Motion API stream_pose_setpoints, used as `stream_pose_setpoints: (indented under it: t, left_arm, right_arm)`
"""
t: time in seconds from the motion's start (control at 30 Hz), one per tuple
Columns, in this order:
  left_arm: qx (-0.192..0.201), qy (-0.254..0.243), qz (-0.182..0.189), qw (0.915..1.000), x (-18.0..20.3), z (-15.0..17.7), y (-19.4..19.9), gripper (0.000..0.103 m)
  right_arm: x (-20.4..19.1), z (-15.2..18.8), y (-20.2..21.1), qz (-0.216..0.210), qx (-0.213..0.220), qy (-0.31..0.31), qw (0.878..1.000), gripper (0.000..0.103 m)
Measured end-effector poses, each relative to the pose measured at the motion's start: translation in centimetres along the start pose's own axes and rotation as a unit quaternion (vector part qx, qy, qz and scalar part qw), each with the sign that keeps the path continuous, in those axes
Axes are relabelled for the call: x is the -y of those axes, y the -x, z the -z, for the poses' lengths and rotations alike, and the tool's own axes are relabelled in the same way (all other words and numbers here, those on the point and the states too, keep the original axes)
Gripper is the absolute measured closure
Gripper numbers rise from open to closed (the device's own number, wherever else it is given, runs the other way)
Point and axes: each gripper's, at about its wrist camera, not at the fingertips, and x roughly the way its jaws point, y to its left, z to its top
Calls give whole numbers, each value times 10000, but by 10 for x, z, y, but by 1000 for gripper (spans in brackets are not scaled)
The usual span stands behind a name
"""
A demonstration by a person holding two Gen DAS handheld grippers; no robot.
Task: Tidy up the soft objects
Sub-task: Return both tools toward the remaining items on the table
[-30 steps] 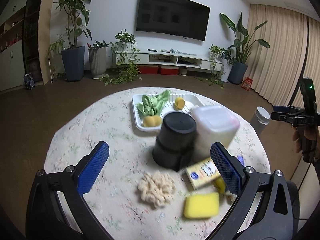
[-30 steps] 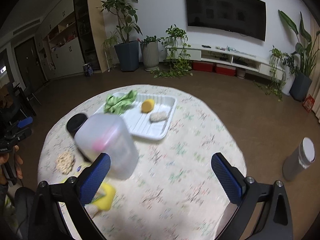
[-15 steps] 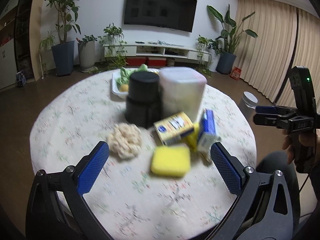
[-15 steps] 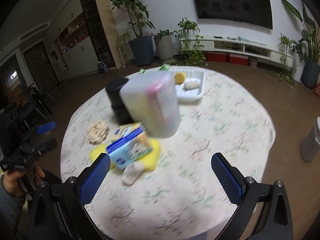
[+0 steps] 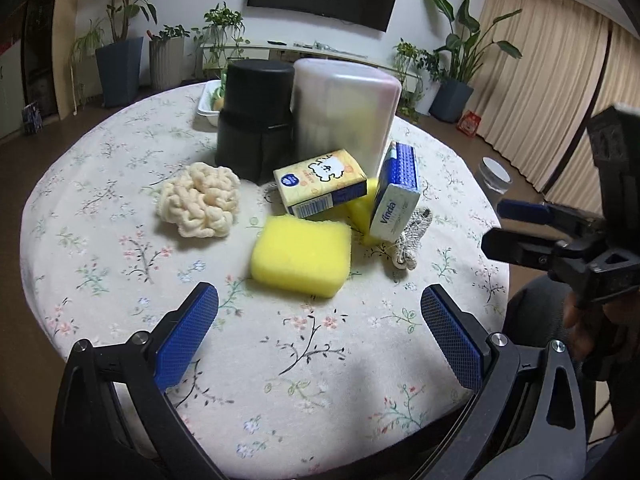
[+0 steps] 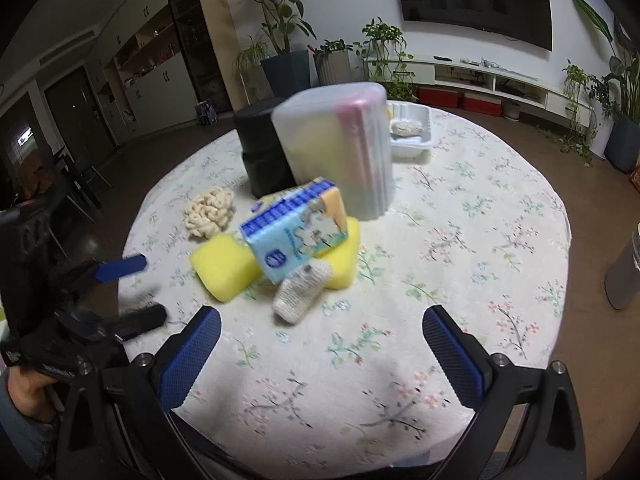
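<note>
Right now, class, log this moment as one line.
left gripper: open, empty | right gripper: open, empty | square yellow foam sponge: on table, untouched

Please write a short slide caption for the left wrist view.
Open left gripper faces a yellow sponge, tissue packs and a cream scrunchie on the floral tablecloth.

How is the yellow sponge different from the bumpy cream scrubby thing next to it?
The yellow sponge is bright yellow; the cream scrubber is pale cream. The sponge is a smooth, flat block with straight sides, while the scrubber is a lumpy, rounded clump of looped strands. The sponge lies nearer the left tongs, with the scrubber farther back, close to the black container. Both look soft, and both rest on the flowery tablecloth, untouched.
</note>
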Motion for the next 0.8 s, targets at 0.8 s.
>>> stream_pose_setpoints:
  t: [0.8]
  left_arm:
    - [-246,239,-91,9994,-22,-13,-35,0]
  right_arm:
    - [-15,-43,-75,690,-517,-528,9949,14]
